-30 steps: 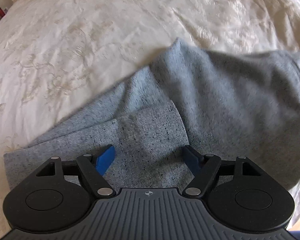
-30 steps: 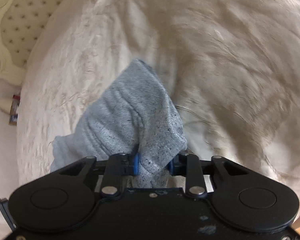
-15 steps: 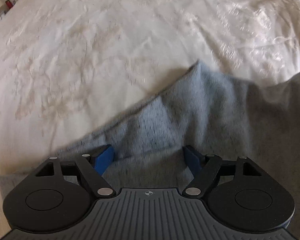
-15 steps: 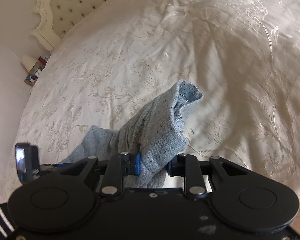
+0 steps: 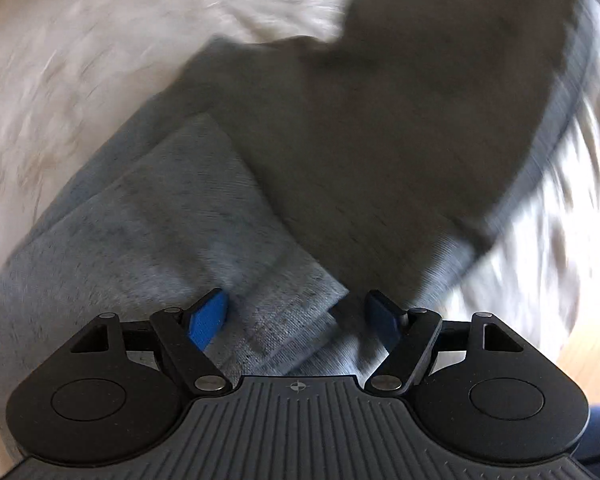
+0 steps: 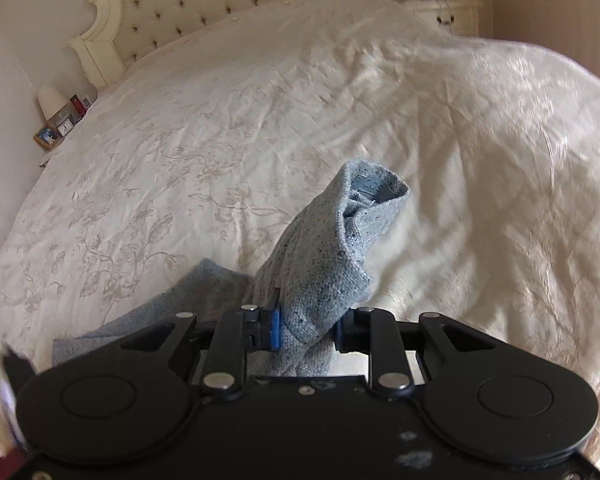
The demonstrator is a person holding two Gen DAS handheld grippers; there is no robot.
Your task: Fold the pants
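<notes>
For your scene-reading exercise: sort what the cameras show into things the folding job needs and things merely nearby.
Part of the job:
grey pants
right gripper, clamped on the pants
left gripper, open over the pants
bedspread

Just nearby:
tufted headboard
lamp
picture frames
white nightstand

A cream embroidered bedspread point(image 6: 228, 152) covers the bed; grey pants point(image 5: 148, 216) lie on it, well away from the tufted headboard point(image 6: 204, 4).
</notes>
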